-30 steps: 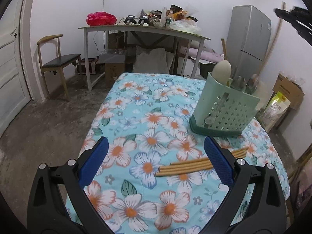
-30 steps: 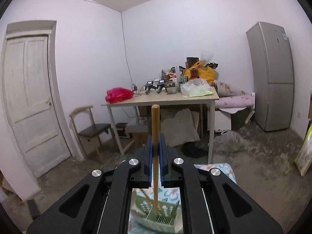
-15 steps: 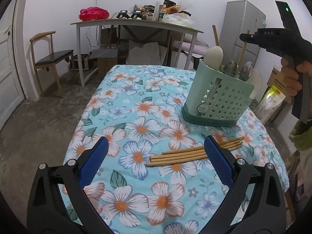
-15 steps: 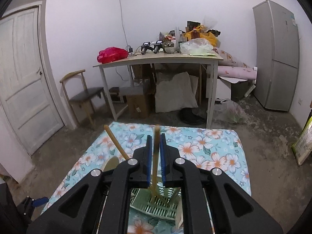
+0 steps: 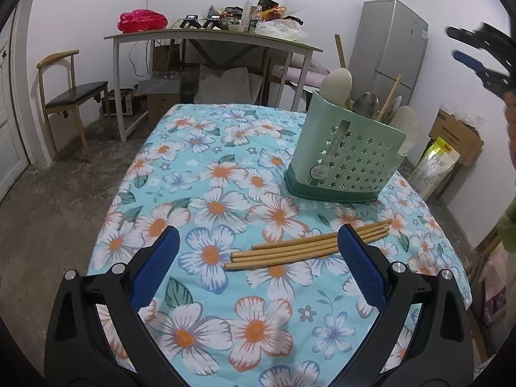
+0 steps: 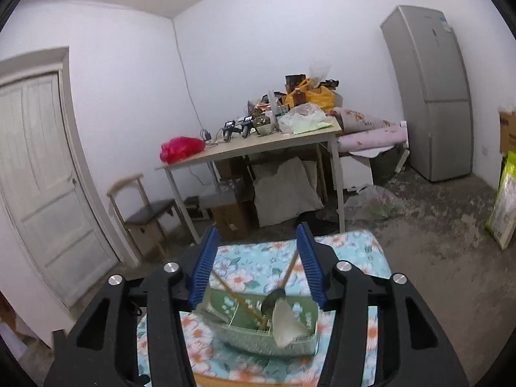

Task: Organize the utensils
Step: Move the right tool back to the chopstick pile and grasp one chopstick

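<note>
A counter under a flowered cloth carries a green utensil holder and, nearer, a bundle of wooden chopsticks.

text: none legible | round sticker on green utensil holder: too small to read; fridge label: blurred

Even, soft indoor light, faint shadows; fisheye bends the walls and blackens the corners; the right wrist view is slightly motion-blurred.
</note>
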